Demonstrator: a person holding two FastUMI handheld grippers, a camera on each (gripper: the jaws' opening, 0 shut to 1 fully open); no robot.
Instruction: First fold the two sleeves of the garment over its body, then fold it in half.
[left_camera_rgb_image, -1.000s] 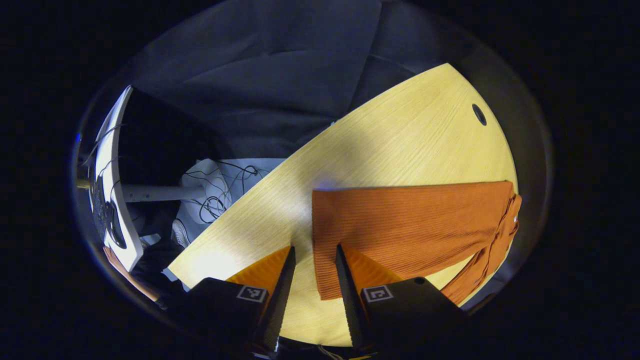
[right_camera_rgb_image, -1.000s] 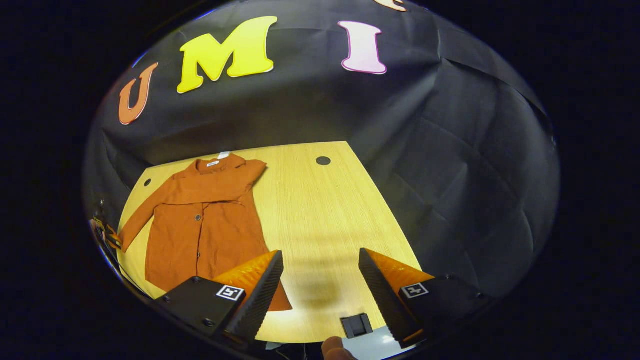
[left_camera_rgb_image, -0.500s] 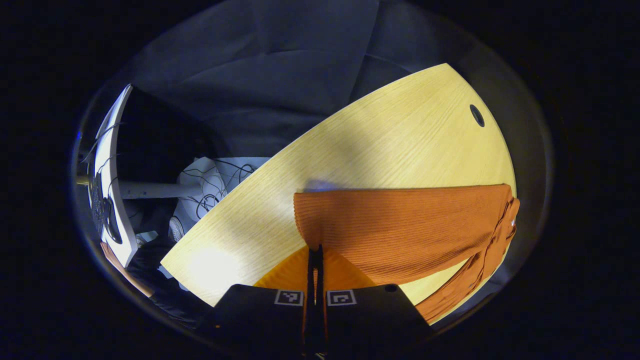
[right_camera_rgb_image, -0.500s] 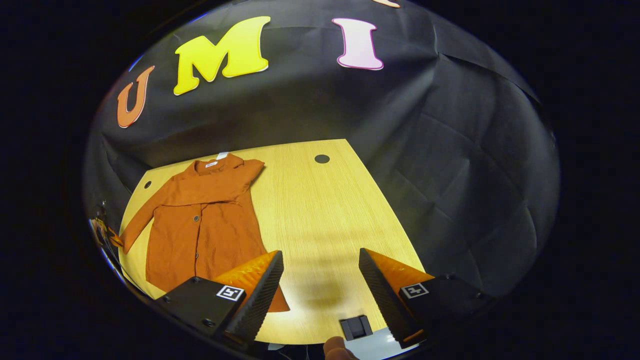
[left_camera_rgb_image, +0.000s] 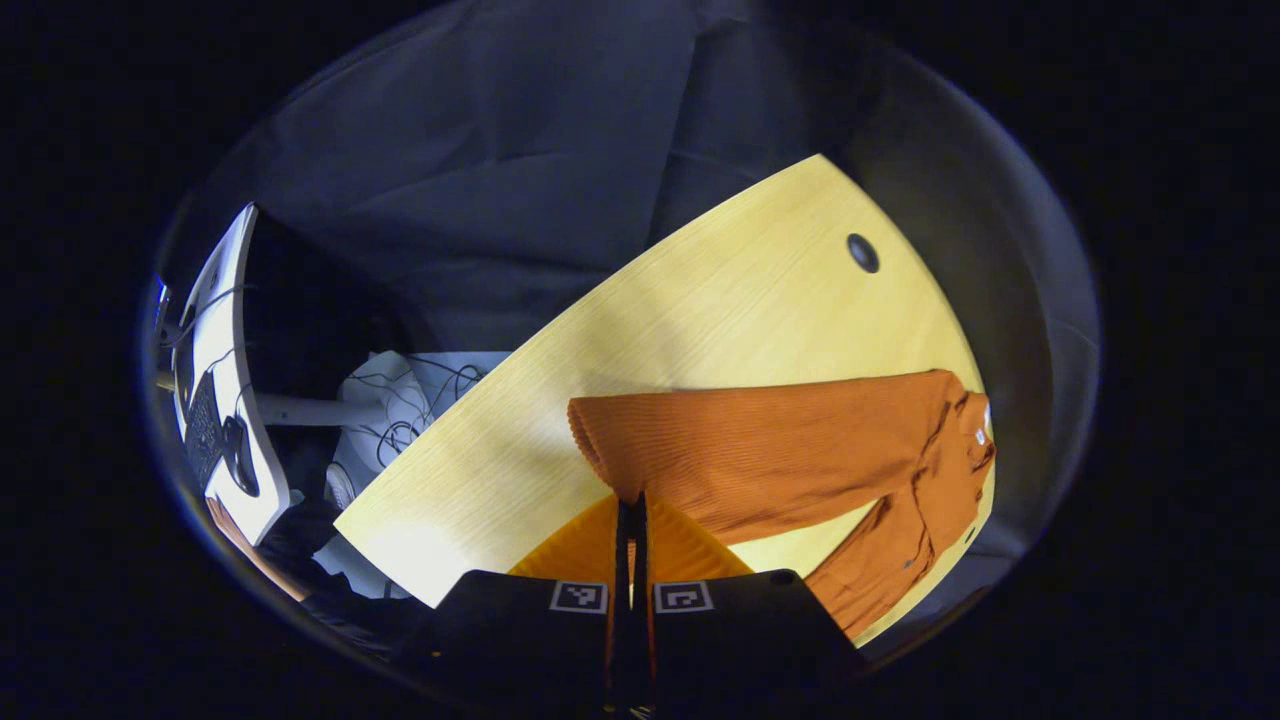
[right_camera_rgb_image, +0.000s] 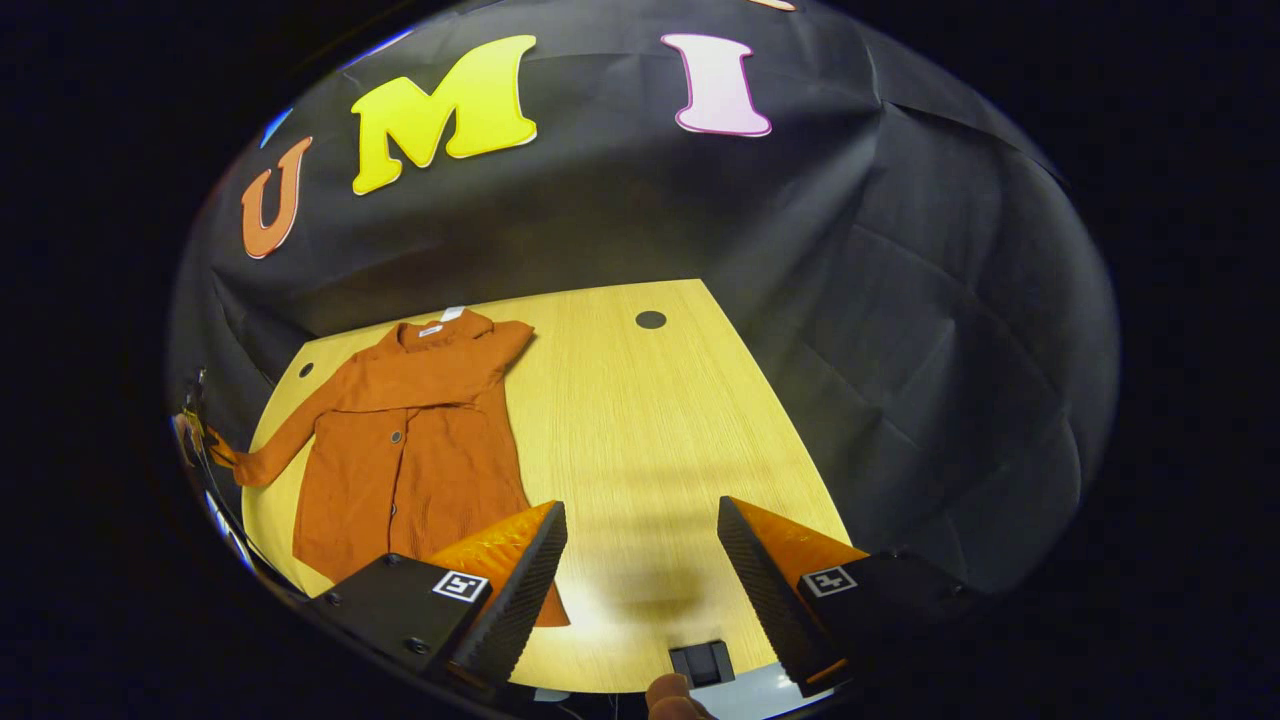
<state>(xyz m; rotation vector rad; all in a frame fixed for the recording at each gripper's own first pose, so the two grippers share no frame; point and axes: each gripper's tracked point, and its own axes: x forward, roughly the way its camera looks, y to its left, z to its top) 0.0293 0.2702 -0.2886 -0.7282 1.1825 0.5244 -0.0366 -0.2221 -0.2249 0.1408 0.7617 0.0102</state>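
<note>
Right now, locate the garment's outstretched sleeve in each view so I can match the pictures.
Left gripper view: the sleeve runs across the centre, its cuff pinched in the left gripper.
Right gripper view: the sleeve slants down the garment's left side, at far left.
Shared landmark: the table's round hole.

Burnt-orange garment (right_camera_rgb_image: 410, 440), finely ribbed all over, dark buttons down the front, a small white tag at the collar. It lies on a pale yellow wood-grain table (right_camera_rgb_image: 640, 420) with dark round holes. Black booth wall (right_camera_rgb_image: 900, 300) behind.
</note>
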